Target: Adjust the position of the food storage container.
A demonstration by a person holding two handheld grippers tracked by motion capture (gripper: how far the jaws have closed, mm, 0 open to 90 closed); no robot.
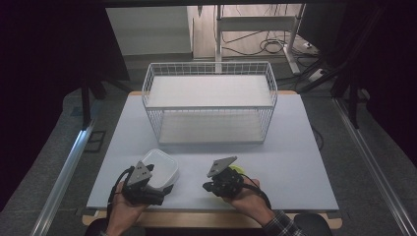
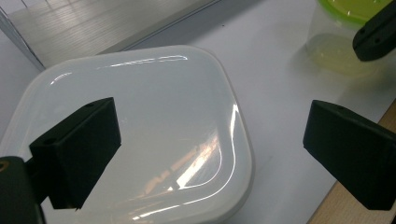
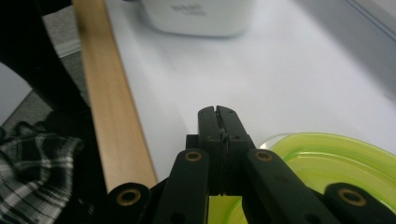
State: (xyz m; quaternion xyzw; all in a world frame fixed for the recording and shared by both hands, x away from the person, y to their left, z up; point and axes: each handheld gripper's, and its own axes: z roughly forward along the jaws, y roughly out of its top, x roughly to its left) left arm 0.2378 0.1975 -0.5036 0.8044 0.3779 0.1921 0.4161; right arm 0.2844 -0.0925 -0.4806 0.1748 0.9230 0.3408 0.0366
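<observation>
A white container with a rounded square lid [image 1: 162, 166] [image 2: 140, 121] sits at the table's front left. My left gripper [image 1: 160, 186] [image 2: 212, 140] hovers over it, open; one jaw is above the lid and the other is out past the container's edge, over bare table. Right of it stands a clear container with a yellow-green lid [image 1: 239, 170] [image 2: 355, 9] [image 3: 327, 163]. My right gripper [image 1: 207, 186] [image 3: 218, 114] is just above that lid's edge and points toward the white container [image 3: 196, 16]. Its jaws are shut together with nothing between them.
A white wire basket [image 1: 210, 105] stands across the back middle of the grey tabletop [image 1: 295, 162]. The table's wooden front edge [image 3: 112, 121] runs close beside my right gripper. A plaid sleeve [image 3: 32, 177] is near that edge.
</observation>
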